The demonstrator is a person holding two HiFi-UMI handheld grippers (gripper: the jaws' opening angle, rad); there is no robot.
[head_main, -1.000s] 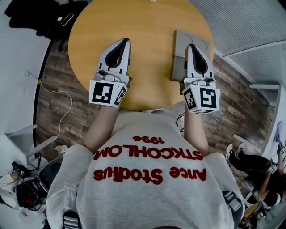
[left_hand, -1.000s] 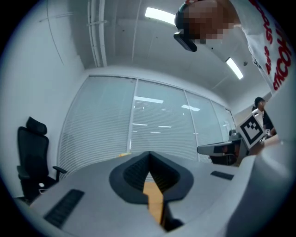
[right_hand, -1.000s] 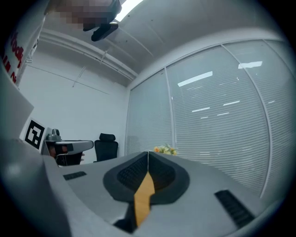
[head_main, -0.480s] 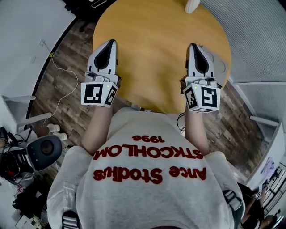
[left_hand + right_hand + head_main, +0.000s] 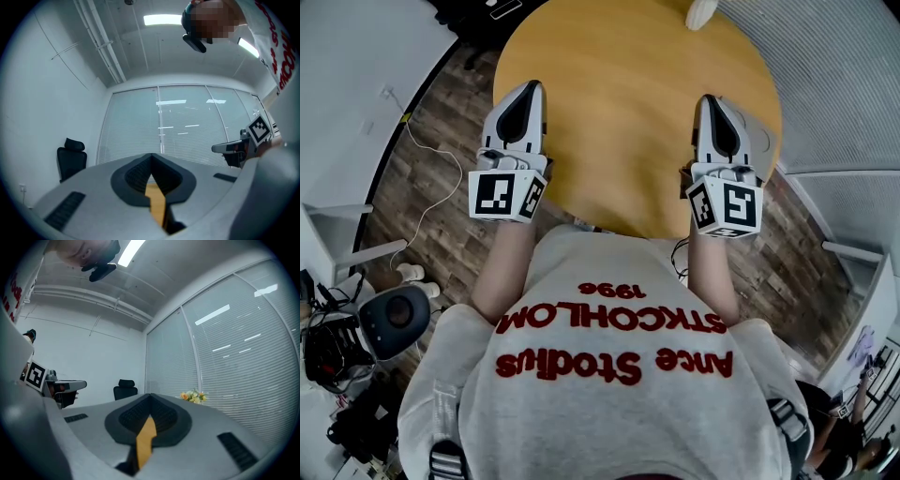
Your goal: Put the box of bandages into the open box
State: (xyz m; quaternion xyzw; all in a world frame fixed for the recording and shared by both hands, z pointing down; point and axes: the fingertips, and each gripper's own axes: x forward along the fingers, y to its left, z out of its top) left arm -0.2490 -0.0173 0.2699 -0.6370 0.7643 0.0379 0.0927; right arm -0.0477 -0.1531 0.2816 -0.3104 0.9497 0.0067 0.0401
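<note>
In the head view both grippers are held over the near half of a round wooden table, pointing away from the person. My left gripper is near the table's left edge, jaws shut and empty. My right gripper is shut too, with nothing between its fingers. It covers most of a flat grey box at the table's right edge. A small white thing lies at the far edge; whether it is the bandage box I cannot tell. Each gripper view looks level across the room past closed tips.
A black office chair stands by the wall. Flowers sit near the glass wall with blinds. On the wood floor left of the table runs a white cable. Black gear lies beyond the table's far left.
The head view has swung, so the table sits further right and up. The grey box, plainly seen a second ago, is now mostly behind the right gripper. Both grippers stay shut.
</note>
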